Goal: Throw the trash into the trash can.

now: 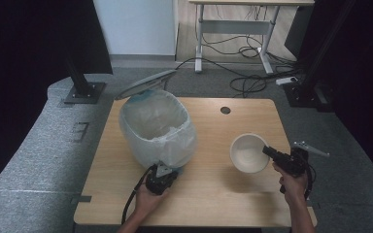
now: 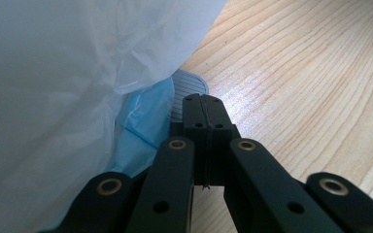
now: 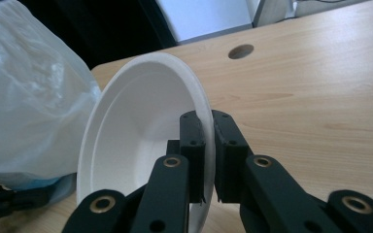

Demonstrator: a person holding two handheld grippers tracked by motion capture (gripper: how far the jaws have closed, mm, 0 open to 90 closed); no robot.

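A white bowl hangs tilted above the right part of the wooden table, and my right gripper is shut on its rim. In the right gripper view the bowl stands on edge with its rim pinched between the two black jaws of that gripper. A bin lined with a clear plastic bag stands on the left half of the table. My left gripper rests at the bin's near foot, shut and holding nothing. The left gripper view has that gripper pressed together beside the bag.
The bin's grey lid stands raised behind it. A round cable hole lies at the table's far side. A desk frame and loose cables sit on the floor beyond. Black stands flank the table.
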